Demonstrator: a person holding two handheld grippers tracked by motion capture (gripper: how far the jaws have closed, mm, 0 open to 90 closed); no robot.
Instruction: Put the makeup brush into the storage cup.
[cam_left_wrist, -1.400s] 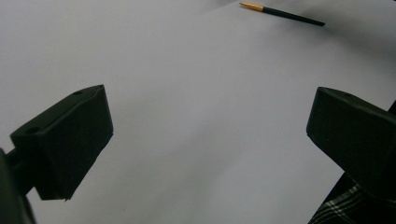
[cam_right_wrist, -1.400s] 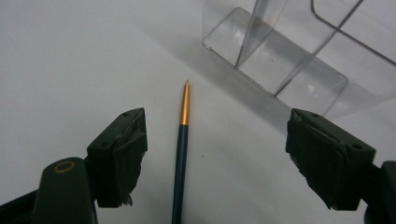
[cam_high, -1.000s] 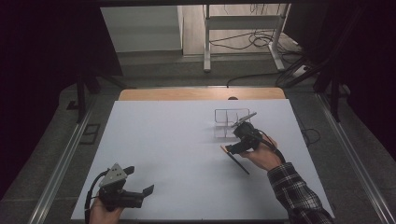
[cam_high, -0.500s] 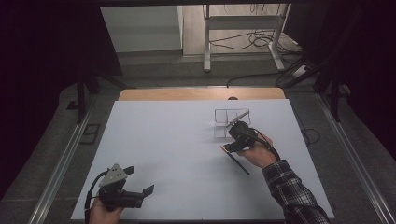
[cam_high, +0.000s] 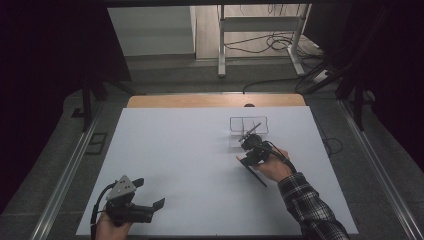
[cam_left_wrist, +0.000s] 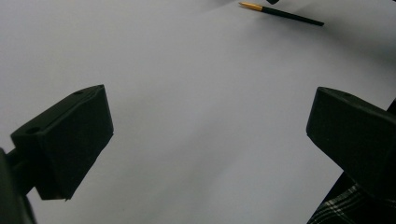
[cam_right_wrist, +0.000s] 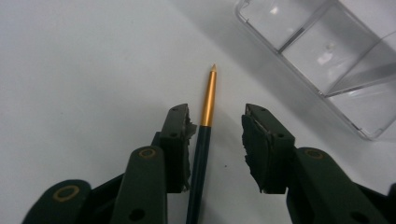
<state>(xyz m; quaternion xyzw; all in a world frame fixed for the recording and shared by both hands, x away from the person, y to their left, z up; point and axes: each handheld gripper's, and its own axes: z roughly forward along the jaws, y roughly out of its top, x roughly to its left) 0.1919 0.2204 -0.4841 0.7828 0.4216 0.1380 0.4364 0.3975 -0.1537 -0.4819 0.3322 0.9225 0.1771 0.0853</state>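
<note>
While the right gripper (cam_right_wrist: 215, 135) has just been closing, the pen (cam_right_wrist: 204, 135) lies on the table (cam_high: 165, 150) between its jaws, touching one pad, unclamped. Pickup is judged imminent beside the clear organizer (cam_right_wrist: 327, 51). The left gripper (cam_high: 150, 207) rests open.

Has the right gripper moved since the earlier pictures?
Barely: the right gripper stays beside the clear box. Its jaws have just been closing around the pen, not yet gripping.

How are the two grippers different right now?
The right gripper has a black and gold pen between its jaws, which have just been closing; the left gripper has only bare table between its jaws. The right sits beside a clear box; the left sits far from it. Both are black.
</note>
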